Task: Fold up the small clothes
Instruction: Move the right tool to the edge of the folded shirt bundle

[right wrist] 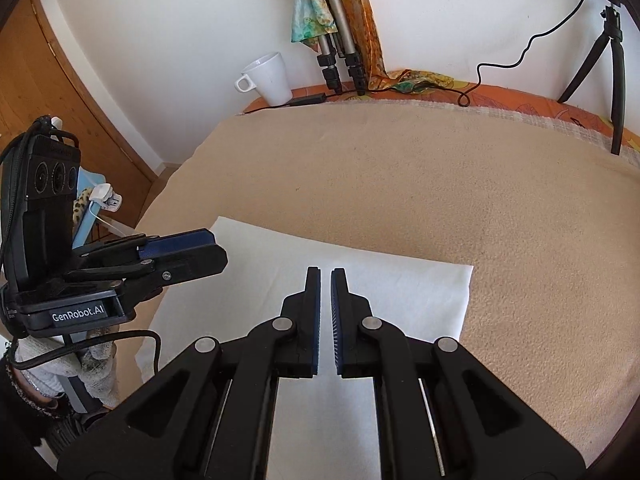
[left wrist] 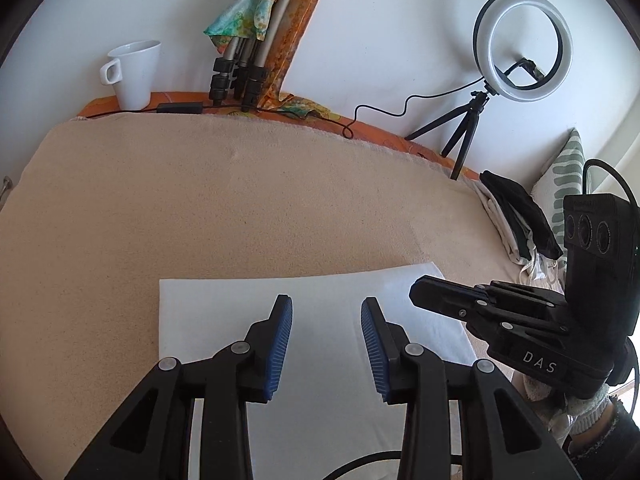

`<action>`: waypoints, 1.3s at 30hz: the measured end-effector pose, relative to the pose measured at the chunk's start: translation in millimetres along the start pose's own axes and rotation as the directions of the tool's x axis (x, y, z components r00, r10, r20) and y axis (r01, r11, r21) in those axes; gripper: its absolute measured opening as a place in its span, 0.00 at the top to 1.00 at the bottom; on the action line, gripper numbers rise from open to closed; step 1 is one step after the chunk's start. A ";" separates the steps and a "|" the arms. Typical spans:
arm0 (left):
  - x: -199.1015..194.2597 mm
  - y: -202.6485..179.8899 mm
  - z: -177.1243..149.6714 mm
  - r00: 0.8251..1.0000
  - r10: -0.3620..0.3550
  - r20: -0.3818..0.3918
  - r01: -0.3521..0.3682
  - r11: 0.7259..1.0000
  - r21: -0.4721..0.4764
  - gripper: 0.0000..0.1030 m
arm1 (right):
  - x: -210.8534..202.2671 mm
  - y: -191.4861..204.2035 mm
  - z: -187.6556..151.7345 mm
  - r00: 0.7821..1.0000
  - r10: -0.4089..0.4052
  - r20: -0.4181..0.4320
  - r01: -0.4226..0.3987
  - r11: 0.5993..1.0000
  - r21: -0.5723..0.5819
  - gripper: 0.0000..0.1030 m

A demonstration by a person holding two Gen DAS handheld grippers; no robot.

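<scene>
The left gripper (left wrist: 326, 312) hangs over a white cloth (left wrist: 320, 292) with its jaws apart and nothing between them — the blue pads (left wrist: 280, 344) stand clear of the fabric, and only the cloth below shows through the gap. The right gripper (right wrist: 325, 280) has its jaws nearly closed, with only a thin slit between the pads, and it holds nothing; it also hangs over the cloth. In the left view the right gripper comes in from the right side, over the right edge of the cloth. The cloth is folded into a flat rectangle and lies on a beige blanket (left wrist: 200, 200), near the front edge of it. At the right edge of the blanket lies a small pile of clothes (left wrist: 516, 216), dark and light, beside a green-patterned cushion (left wrist: 568, 168). Behind the blanket, on an orange strip along the white wall, stand a white mug (left wrist: 134, 72), folded tripod legs (left wrist: 240, 76) with a colourful scarf (left wrist: 248, 12) on them, and a ring light (left wrist: 522, 44) on a small black tripod — its cable (left wrist: 380, 112) runs along the strip.
</scene>
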State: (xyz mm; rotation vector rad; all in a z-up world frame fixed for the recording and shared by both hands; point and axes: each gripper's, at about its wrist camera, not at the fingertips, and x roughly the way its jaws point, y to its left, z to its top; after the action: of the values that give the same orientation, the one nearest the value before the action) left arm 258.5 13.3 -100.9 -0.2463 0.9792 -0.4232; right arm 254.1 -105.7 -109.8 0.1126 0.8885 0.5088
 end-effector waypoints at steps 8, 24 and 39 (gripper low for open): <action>34.7 8.8 -6.2 0.995 0.082 -0.048 -0.080 0.996 0.036 0.65 | 30.7 -15.1 0.6 0.997 -0.052 -0.054 0.053 0.999 0.009 0.94; -13.8 69.1 -14.7 0.988 0.157 -0.001 -0.156 0.980 -0.123 0.63 | 1.7 -99.8 -3.9 0.973 -0.225 -0.057 0.232 0.952 0.199 0.79; -62.2 99.3 -59.3 0.995 -0.096 -0.018 0.085 0.939 -0.334 0.39 | -51.8 -114.5 -53.0 0.996 0.091 -0.007 -0.082 0.928 0.365 0.50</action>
State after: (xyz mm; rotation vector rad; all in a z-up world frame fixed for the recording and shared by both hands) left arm 201.7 129.3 -124.8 -0.5942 1.0744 -0.3442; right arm 229.8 -236.3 -140.9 0.4880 0.9977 0.4227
